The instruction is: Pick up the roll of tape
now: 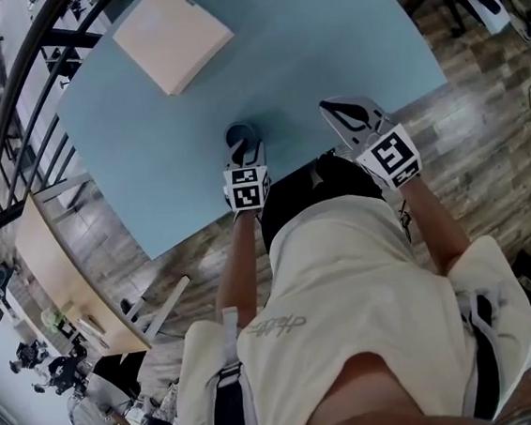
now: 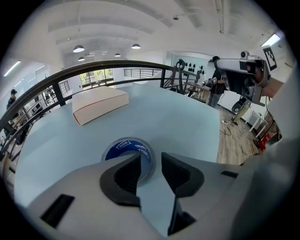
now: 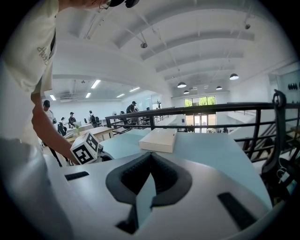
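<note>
At the table's (image 1: 323, 40) near edge: my left gripper (image 2: 151, 161) hovers at the blue tape roll (image 2: 125, 147), jaws apart.
Right gripper (image 3: 151, 159): closed on nothing.
Next: I'd lower, straddle the roll's wall, squeeze.

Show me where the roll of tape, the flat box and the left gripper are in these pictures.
roll of tape (image 2: 123, 145), left gripper view, on its blue printed core.
flat box (image 1: 171, 36), head view, on its top face.
left gripper (image 2: 150, 159), left gripper view, midway between its open fingertips.
</note>
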`<action>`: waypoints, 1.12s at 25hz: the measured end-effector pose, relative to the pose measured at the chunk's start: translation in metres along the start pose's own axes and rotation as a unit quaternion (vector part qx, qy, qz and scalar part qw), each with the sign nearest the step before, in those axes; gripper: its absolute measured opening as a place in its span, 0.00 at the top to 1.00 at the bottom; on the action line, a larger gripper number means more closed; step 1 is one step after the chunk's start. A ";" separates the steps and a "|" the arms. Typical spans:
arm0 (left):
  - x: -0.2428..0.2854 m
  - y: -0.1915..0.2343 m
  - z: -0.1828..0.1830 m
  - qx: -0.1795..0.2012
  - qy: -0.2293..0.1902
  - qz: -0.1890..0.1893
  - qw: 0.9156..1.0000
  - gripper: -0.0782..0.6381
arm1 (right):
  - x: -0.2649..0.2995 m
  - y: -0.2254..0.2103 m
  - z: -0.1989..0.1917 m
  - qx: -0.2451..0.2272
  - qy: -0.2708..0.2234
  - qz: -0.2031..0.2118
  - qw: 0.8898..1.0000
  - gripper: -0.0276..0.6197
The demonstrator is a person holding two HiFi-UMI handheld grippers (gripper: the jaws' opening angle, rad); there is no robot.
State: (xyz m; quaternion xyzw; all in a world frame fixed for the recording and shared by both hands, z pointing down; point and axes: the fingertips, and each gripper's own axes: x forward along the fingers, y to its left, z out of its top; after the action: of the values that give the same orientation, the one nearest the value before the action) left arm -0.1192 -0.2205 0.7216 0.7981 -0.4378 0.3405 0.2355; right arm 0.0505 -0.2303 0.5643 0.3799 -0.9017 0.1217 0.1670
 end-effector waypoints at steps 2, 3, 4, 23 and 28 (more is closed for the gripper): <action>0.005 0.000 -0.004 0.003 0.012 -0.002 1.000 0.69 | 0.001 0.000 -0.001 0.001 0.002 0.002 1.000 0.95; 0.007 0.000 -0.005 0.006 0.017 -0.002 1.000 0.69 | 0.002 -0.001 -0.002 0.001 0.002 0.002 1.000 0.95; 0.009 0.000 -0.006 0.010 0.021 -0.003 1.000 0.69 | 0.002 -0.001 -0.002 0.002 0.002 0.002 1.000 0.95; 0.028 -0.004 -0.020 0.076 0.091 -0.017 0.993 0.81 | 0.006 -0.015 -0.002 0.005 0.002 0.001 1.000 0.95; 0.029 -0.004 -0.020 0.076 0.091 -0.012 0.993 0.81 | 0.012 -0.011 -0.005 0.001 0.010 0.014 1.000 0.95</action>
State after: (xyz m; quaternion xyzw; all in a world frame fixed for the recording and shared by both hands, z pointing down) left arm -0.1114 -0.2209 0.7565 0.7847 -0.3777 0.4412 0.2167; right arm 0.0520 -0.2439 0.5744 0.3662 -0.9051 0.1287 0.1737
